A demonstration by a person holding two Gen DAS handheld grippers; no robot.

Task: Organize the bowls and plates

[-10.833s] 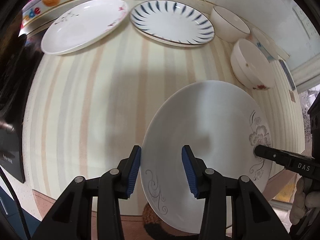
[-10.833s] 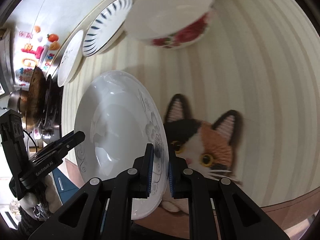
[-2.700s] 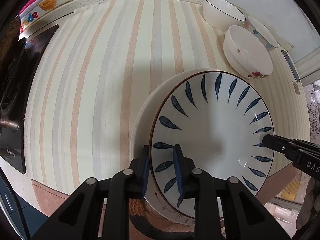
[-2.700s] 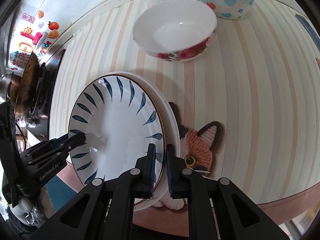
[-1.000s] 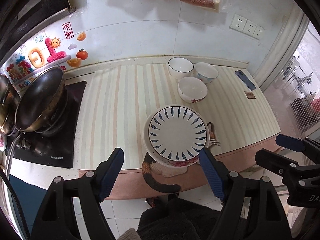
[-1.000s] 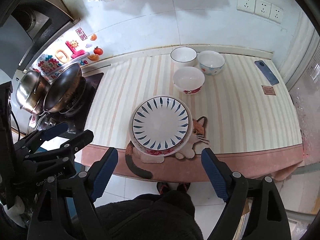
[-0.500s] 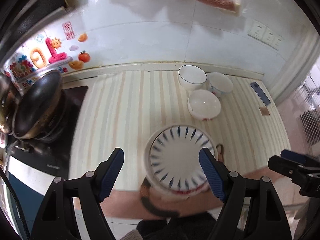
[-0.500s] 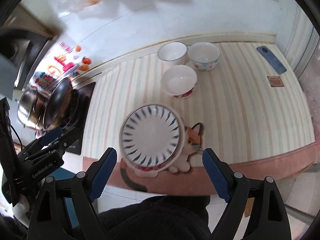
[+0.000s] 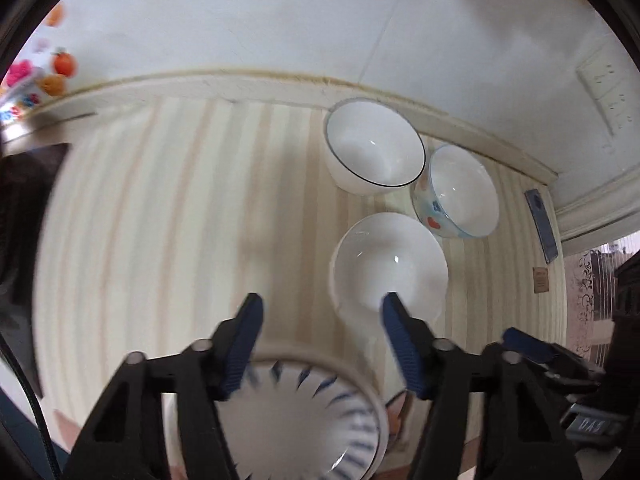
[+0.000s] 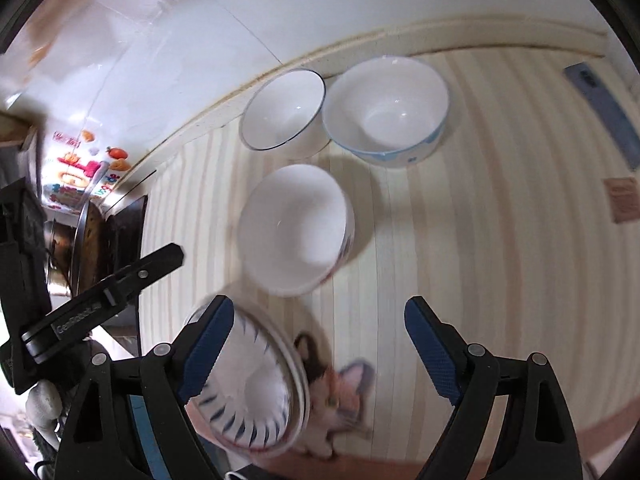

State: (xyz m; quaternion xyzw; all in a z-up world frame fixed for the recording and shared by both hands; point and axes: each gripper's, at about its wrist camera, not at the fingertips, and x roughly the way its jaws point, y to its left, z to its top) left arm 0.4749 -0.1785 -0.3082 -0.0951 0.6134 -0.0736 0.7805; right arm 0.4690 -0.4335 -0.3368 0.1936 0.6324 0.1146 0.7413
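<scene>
Striped counter (image 9: 168,216), white wall (image 9: 248,20)

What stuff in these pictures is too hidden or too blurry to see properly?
- Plate stack: left wrist view, blurred, lower part behind the left gripper; how many plates, unclear.
- Cat mat: right wrist view, blurred and mostly under the plates.
- Nearest bowl: its outside pattern hardly shows.
- Wall stickers: too small and blurred to read.

Blue-leaf plate stack (image 9: 288,420) motion-blurred, partly hidden behind left gripper fingers (image 9: 240,344); lower edge cut off. Cat mat (image 10: 340,404) smeared, mostly covered by plates. Wall stickers (image 10: 80,168) too blurry to read.
</scene>
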